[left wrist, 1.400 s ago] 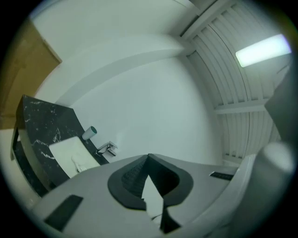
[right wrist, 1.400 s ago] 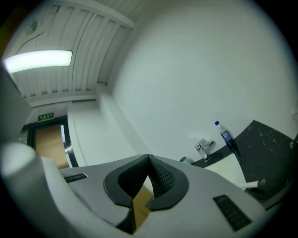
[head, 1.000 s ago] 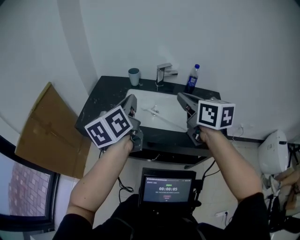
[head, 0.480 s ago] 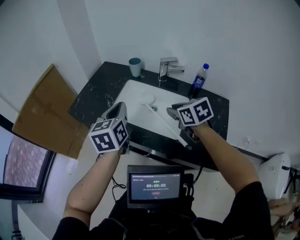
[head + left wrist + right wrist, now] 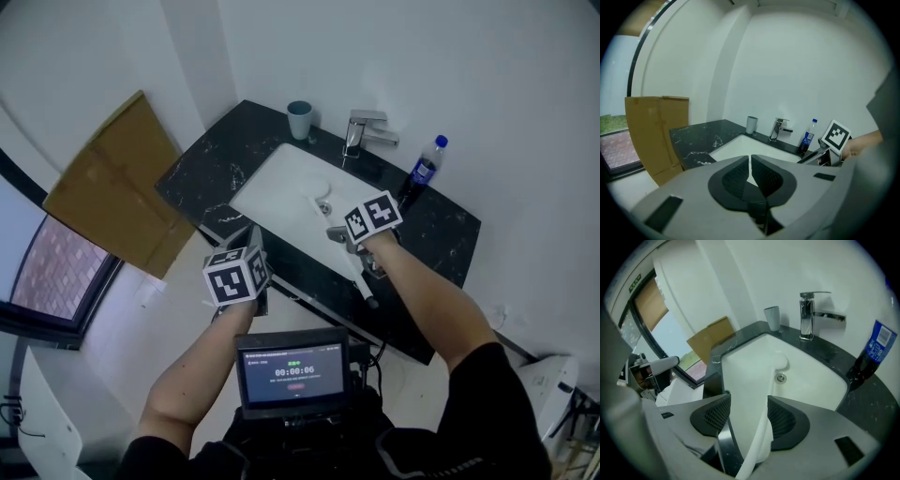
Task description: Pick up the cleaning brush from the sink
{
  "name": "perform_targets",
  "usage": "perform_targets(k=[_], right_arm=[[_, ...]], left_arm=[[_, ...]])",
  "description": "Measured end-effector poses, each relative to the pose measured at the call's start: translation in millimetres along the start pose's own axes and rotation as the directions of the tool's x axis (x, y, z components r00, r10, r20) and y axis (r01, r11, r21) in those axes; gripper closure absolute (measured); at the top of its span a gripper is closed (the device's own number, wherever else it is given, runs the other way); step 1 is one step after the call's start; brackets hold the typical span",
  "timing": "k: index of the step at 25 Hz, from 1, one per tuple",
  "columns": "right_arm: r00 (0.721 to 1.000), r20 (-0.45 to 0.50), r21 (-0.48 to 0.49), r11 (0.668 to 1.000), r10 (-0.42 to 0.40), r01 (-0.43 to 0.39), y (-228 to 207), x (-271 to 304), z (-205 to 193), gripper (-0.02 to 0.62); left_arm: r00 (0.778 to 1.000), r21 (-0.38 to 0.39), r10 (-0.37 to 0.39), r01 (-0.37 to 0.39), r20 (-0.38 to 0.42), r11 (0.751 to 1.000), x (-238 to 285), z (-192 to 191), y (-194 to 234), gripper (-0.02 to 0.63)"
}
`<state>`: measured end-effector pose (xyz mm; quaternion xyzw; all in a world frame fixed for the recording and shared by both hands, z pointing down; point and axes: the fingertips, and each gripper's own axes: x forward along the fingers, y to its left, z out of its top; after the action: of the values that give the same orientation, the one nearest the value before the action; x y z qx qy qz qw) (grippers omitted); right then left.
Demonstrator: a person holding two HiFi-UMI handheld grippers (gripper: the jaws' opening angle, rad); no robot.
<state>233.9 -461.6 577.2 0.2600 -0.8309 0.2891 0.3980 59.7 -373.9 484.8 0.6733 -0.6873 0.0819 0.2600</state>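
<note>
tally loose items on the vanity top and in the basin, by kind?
cup: 1
bottle: 1
cleaning brush: 1
Total: 3

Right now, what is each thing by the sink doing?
Brush, lying in the sink, handle over the front rim.
Tap, off.
Cup, upright.
Bottle, upright, capped.
Left gripper, shut, empty.
Right gripper, open; jaws just opening, brush handle between them.
</note>
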Motion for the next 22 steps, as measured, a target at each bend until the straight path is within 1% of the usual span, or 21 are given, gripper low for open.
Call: perform_targets(k=[5,6,9,12,14,17,20,22], right_arm=[[0.997,-0.067,0.073,0.997,-0.033,0.037,-11,39,-23,0.362],[0.997,-0.075,0.081,0.996,-0.032,0.038,-11,45,-25,0.362],[0.993,-0.109,0.071,0.996,-0.045,0.053,-20,62,-31,0.362],[0.988,-0.134,0.078,0.994,-0.072,0.083,-32,75,-40,0.362],[0.984,-0.149,0.056,0.993,-0.095,0.104,-36,84,-43,0.368],[0.971,-0.211,-0.01,0.994,-0.11,0.111,-36,99,-48,0.368],[0.958,-0.259,-0.008,0.992,-0.126,0.128,-38,114,-54,0.368],[0.945,-0.288,-0.019,0.988,-0.152,0.153,-42,122,-58,0.368]], left_arm=[[0.999,-0.019,0.023,-0.023,-0.024,1.0,8,-14,16,0.58],[0.999,-0.016,0.028,-0.028,-0.023,0.999,11,-16,19,0.555],[0.999,0.005,0.041,-0.041,-0.035,0.999,26,-24,21,0.546],[0.998,0.024,0.038,-0.036,-0.055,0.999,38,-37,17,0.548],[0.997,0.023,0.04,-0.039,-0.063,0.999,42,-46,18,0.548],[0.996,0.005,0.044,-0.043,-0.078,0.999,48,-57,23,0.548],[0.996,-0.003,0.043,-0.043,-0.081,0.999,50,-64,25,0.548],[0.996,-0.001,0.041,-0.041,-0.08,0.999,51,-66,26,0.548]])
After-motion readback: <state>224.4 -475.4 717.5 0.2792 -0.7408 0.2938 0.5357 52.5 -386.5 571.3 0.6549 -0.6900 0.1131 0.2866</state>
